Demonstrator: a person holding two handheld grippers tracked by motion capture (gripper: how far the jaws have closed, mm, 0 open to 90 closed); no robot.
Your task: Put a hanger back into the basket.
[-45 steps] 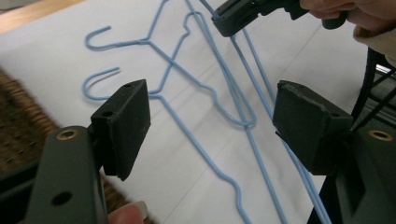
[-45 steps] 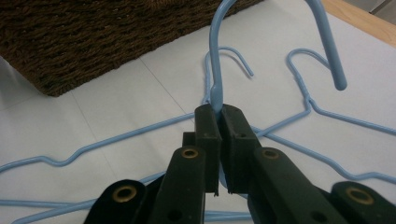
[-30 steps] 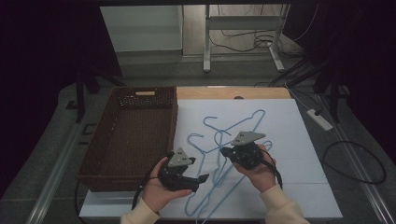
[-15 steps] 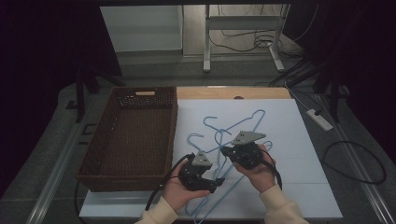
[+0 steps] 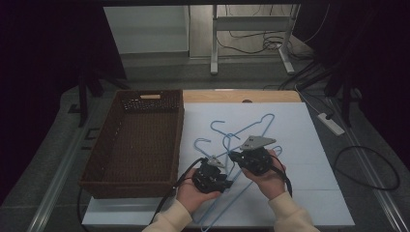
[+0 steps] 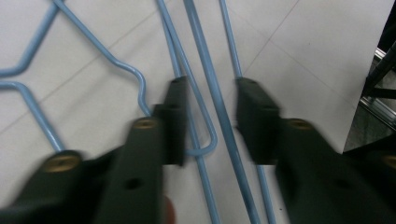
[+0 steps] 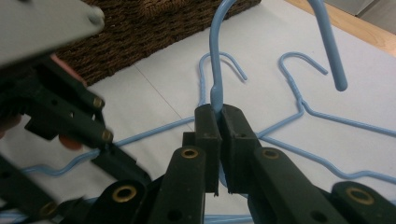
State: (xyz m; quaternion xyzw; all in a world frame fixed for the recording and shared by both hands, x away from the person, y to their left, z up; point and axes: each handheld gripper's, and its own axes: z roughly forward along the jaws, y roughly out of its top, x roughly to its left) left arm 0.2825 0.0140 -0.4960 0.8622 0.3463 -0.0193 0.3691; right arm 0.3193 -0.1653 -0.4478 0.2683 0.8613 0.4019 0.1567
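A tangle of blue wire hangers [image 5: 241, 130] lies on the white mat [image 5: 309, 145]. My right gripper [image 5: 233, 155] is shut on the neck of one hanger, just below its hook [image 7: 219, 42], and holds that hook raised off the mat; its jaws [image 7: 220, 109] point toward the basket. To its left, my left gripper [image 5: 223, 180] hangs low over the hangers' long wires. Its jaws [image 6: 211, 86] have just been closing. A blue wire [image 6: 210, 93] runs through the gap between them and a bent loop [image 6: 208, 142] lies there too, but neither pad presses on them.
An empty brown wicker basket [image 5: 180, 130] stands on the table left of the mat. A strip of wooden tabletop [image 5: 241, 96] shows behind the mat. A power strip [image 5: 331, 123] and cables lie on the floor to the right.
My left hand has moved right and down onto the hanger wires beside the right gripper, and its jaws have narrowed. The right gripper has kept still with its hanger.
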